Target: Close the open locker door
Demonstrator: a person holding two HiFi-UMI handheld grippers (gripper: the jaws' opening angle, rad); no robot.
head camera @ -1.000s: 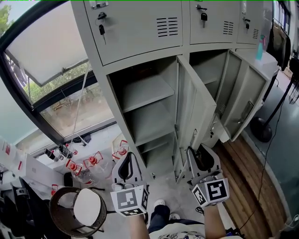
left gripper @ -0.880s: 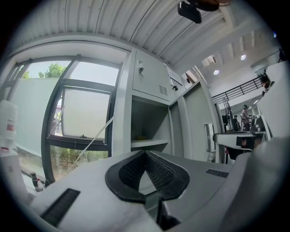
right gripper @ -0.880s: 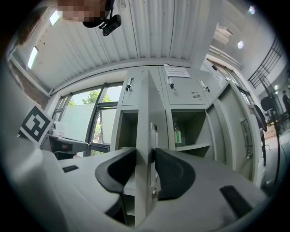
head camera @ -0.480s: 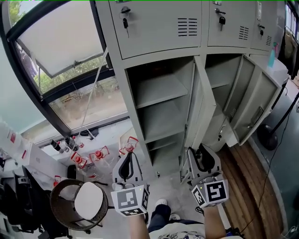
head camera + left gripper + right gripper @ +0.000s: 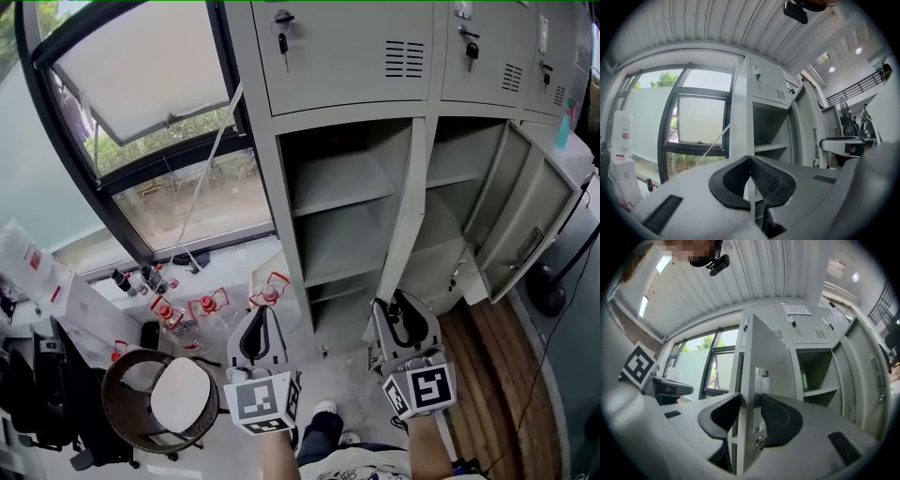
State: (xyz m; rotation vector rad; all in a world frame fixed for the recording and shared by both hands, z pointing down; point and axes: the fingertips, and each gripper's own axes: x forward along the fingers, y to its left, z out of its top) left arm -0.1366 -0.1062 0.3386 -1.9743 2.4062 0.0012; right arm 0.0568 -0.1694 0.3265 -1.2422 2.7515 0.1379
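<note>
Roughly centre-frame, edge-on beside the open shelved bay [image 5: 342,183] at its left, tall pale-grey sheet-metal locker door [image 5: 405,220], long axis vertical, free edge clamped between pads of right gripper [image 5: 398,305], jaws lately easing wider; left gripper [image 5: 260,323] clenched empty, farther left.

Window pane [image 5: 141,70] tilted open, upper left; greenery behind glass. Dark round basket [image 5: 120,427] on floor, lower left, white disc [image 5: 180,397] inside. Red-handled containers [image 5: 208,306] clustered beside it, possibly bottles. Keys [image 5: 282,42] hanging from upper locker lock. Wood plank flooring [image 5: 487,356] at right.
</note>
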